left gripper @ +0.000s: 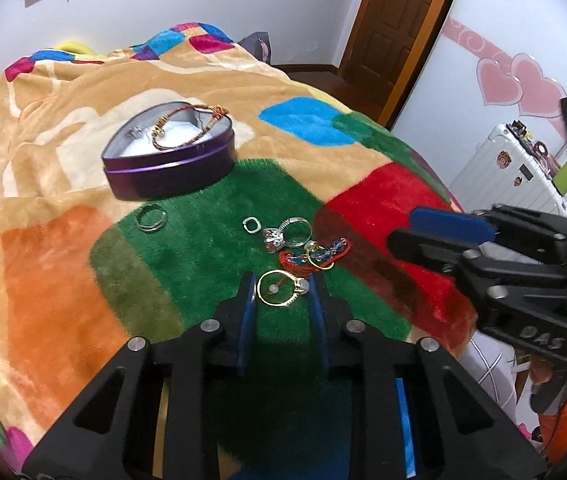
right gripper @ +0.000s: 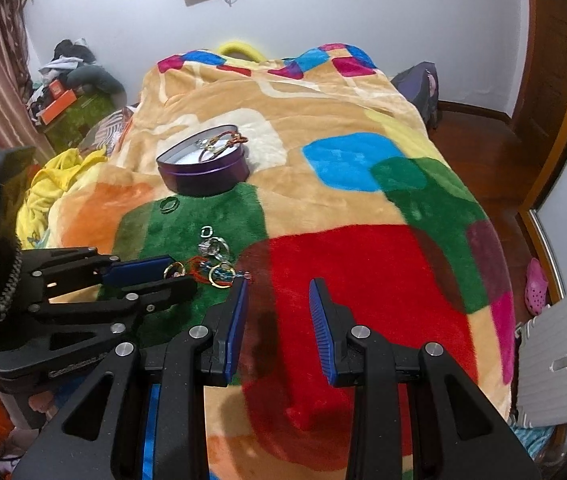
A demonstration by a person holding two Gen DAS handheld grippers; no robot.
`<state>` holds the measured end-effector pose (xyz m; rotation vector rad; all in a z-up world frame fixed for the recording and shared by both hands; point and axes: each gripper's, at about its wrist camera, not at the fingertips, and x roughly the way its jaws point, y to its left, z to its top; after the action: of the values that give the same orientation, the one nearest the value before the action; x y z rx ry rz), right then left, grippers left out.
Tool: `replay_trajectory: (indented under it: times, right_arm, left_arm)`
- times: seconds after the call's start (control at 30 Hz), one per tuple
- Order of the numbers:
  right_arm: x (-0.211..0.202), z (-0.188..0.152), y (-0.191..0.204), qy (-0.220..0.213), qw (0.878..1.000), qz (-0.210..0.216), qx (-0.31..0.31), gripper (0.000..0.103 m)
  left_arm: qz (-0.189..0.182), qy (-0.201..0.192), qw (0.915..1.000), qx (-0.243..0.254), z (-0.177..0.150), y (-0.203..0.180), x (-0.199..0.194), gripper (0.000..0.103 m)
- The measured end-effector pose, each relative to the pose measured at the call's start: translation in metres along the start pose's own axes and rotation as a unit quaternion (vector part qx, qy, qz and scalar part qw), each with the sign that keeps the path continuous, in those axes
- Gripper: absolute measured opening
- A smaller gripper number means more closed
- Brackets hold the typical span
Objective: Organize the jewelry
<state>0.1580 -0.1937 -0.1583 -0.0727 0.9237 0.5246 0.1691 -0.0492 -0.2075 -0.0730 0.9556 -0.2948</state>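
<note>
A purple heart-shaped tin sits open on the bed, with a red-gold bracelet and a small silver piece inside; it also shows in the right wrist view. On the green patch lie a silver ring, a small square ring, a stone-set silver ring, a red and blue beaded cord and a gold pearl ring. My left gripper is open, its fingers either side of the gold ring. My right gripper is open and empty over the red patch, right of the pile.
A colourful plush blanket covers the bed. The bed's edge drops off at the right toward a wooden floor, a door and a white suitcase. Yellow cloth and clutter lie left of the bed.
</note>
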Motion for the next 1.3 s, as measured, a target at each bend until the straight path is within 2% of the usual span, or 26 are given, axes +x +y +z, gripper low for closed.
replay_trajectory:
  times: [0.23, 0.5, 0.53, 0.6, 0.63, 0.67, 0.73, 1.3]
  right_arm:
    - [0.018, 0.001, 0.01, 0.012, 1.0, 0.008, -0.005, 0.028]
    - [0.033, 0.001, 0.017, 0.015, 1.0, 0.021, -0.017, 0.028]
    - [0.034, 0.001, 0.019, 0.015, 0.999, 0.022, -0.022, 0.027]
    - [0.036, 0.0, 0.023, 0.018, 0.999, 0.024, -0.035, 0.016]
    - [0.037, 0.0, 0.025, 0.022, 0.999, 0.021, -0.042, 0.016]
    - [0.037, -0.001, 0.026, 0.02, 0.999, 0.018, -0.045, 0.016]
    - [0.034, -0.001, 0.025, 0.016, 0.999, 0.018, -0.043, 0.007]
    - [-0.01, 0.019, 0.032, -0.053, 0.998, 0.005, -0.039, 0.007]
  left_arm:
    - [0.019, -0.022, 0.9995, -0.011, 0.0, 0.017, -0.021, 0.025]
    - [0.025, -0.017, 0.999, -0.034, -0.006, 0.036, -0.02, 0.025]
    - [0.025, -0.016, 0.9989, -0.036, -0.007, 0.038, -0.019, 0.025]
    - [0.025, -0.014, 0.9988, -0.039, -0.008, 0.039, -0.017, 0.025]
    - [0.024, -0.014, 0.9988, -0.04, -0.009, 0.04, -0.017, 0.025]
    - [0.024, -0.015, 0.9988, -0.041, -0.009, 0.04, -0.017, 0.025]
    - [0.023, -0.017, 0.9987, -0.042, -0.009, 0.04, -0.018, 0.025]
    - [0.031, -0.045, 0.9977, -0.04, -0.006, 0.038, -0.042, 0.025]
